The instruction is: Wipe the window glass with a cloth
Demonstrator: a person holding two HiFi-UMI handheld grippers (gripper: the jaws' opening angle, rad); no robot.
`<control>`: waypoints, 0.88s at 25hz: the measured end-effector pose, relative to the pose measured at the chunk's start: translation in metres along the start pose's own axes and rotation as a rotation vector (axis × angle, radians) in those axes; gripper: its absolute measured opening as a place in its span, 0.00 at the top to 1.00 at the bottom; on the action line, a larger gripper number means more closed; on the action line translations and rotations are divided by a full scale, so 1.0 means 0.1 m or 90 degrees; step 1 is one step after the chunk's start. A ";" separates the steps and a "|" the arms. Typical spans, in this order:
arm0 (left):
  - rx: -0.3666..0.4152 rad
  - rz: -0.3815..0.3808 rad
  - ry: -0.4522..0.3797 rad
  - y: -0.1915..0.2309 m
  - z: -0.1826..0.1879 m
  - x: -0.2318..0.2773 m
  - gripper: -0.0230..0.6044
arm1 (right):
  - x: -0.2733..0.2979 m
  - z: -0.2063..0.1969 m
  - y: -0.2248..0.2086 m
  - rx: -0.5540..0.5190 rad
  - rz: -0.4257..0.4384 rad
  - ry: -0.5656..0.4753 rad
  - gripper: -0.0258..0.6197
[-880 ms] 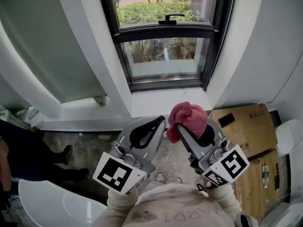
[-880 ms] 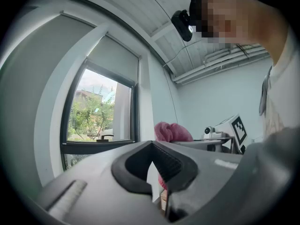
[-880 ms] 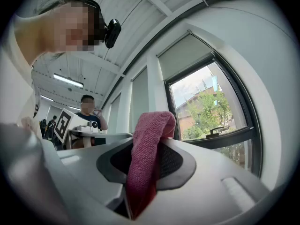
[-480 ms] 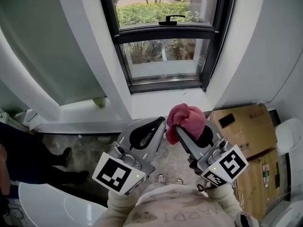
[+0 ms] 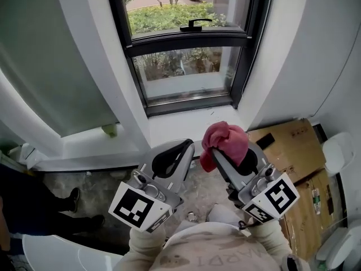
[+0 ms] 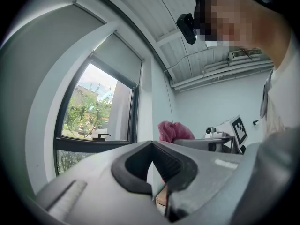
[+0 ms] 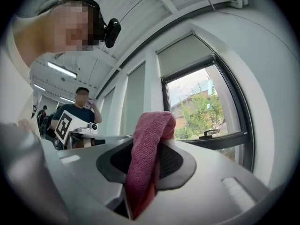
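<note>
Pink cloth [image 7: 149, 161] pinched between right gripper [image 7: 143, 172] jaws.

Two grippers: left gripper [image 5: 184, 149], right gripper [image 5: 221, 156]. Pink cloth [image 5: 227, 139]: one. Window [image 5: 186, 75]: one. Window handle [image 5: 194, 22]: one. Cardboard boxes [image 5: 289, 144] [image 5: 303, 209]: two.

A black-framed window [image 5: 186, 41] (greenery outside) sits between white walls [image 5: 299, 55], cardboard boxes [image 5: 290, 148] on the floor [image 5: 96, 182].
</note>
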State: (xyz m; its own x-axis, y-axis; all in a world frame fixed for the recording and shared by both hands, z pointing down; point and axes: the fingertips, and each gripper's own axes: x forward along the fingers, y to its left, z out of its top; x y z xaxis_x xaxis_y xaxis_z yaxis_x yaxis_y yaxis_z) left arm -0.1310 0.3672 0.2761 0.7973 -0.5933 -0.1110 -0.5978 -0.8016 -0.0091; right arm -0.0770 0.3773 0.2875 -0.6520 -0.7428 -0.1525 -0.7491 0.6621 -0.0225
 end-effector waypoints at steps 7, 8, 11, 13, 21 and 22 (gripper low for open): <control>0.000 -0.014 -0.012 0.37 -0.03 0.37 0.96 | 0.26 -0.07 -0.44 0.004 -0.025 0.001 0.76; 0.000 -0.014 -0.011 0.40 -0.05 0.45 0.96 | 0.28 -0.10 -0.53 0.009 -0.025 0.001 0.76; 0.005 -0.013 -0.002 0.50 -0.12 0.73 0.96 | 0.37 -0.18 -0.80 0.024 -0.014 -0.003 0.76; 0.010 -0.014 0.002 0.58 -0.14 0.96 0.96 | 0.47 -0.19 -1.01 0.033 -0.004 -0.006 0.76; 0.026 0.009 0.000 0.95 -0.06 1.96 0.96 | 0.87 -0.03 -1.97 0.027 0.044 -0.020 0.76; 0.030 0.016 -0.002 0.99 -0.03 2.07 0.96 | 0.91 0.02 -2.08 0.022 0.051 -0.022 0.76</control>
State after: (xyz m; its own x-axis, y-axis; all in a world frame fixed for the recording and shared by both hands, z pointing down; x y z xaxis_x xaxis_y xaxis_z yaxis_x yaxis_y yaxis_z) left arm -0.0247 0.1643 0.2553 0.7822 -0.6124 -0.1147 -0.6204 -0.7825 -0.0530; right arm 0.0202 0.1723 0.2767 -0.7048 -0.6836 -0.1895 -0.6896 0.7229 -0.0428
